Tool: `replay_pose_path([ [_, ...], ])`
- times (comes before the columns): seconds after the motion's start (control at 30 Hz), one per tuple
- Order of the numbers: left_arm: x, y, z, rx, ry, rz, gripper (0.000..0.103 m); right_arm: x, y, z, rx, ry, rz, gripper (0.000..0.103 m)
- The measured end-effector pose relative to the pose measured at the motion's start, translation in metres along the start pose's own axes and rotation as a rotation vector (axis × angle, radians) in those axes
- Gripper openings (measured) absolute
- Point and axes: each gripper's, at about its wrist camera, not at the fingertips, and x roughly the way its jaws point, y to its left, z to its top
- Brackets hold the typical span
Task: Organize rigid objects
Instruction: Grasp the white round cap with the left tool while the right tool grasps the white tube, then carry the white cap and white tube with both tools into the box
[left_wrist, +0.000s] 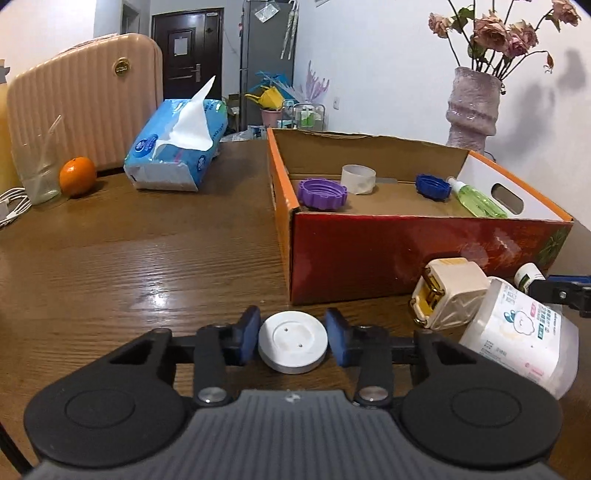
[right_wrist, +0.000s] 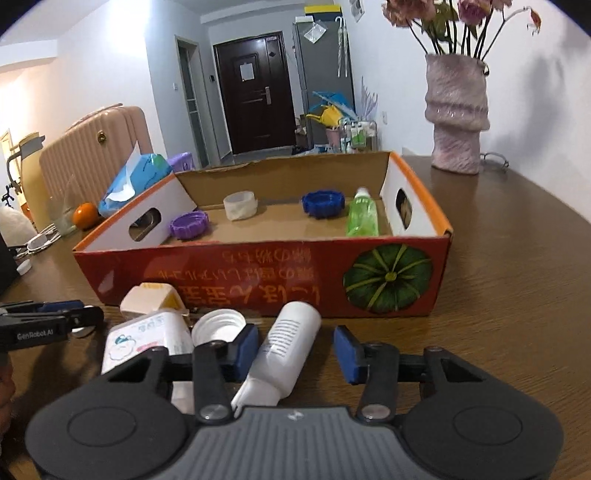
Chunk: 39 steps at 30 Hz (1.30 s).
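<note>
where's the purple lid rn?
The purple lid lies inside the box, at its left end near the front wall, left of the white ring; the right wrist view shows it too.

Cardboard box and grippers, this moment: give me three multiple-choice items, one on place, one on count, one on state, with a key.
1. Where does the green bottle lie?
A. in the cardboard box
B. beside the orange
C. under the vase

2. How many screw caps (purple, blue) are in the box?
A. none
B. two
C. five

3. What sits between the left gripper fingers?
A. the tissue pack
B. nothing
C. the white round disc

Key:
1 A, it rests on the box floor by the right wall.
2 B, one purple cap and one blue cap.
3 C, the disc lies on the table between the blue pads, narrow gaps at each side.
</note>
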Motion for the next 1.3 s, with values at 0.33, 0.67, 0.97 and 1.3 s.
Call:
replay_pose_path([
  [0.33,-0.029,-0.005,-0.009,-0.05,-0.026,-0.031,0.039,-0.014,0.011,-0.008,-0.046,-0.011,-0.07,0.027],
  [0.67,-0.121,-0.029,-0.051,-0.126,-0.058,-0.104,0.039,-0.113,0.018,-0.043,-0.034,-0.095,-0.068,0.027],
  [0.97,-0.21,-0.045,-0.063,-0.085,-0.187,-0.107,0.039,-0.192,0.031,-0.065,-0.034,-0.196,-0.041,0.027],
  [1.3,-0.255,-0.057,-0.074,-0.066,-0.259,-0.117,0.039,-0.239,0.037,-0.079,-0.044,-0.263,-0.031,0.027],
])
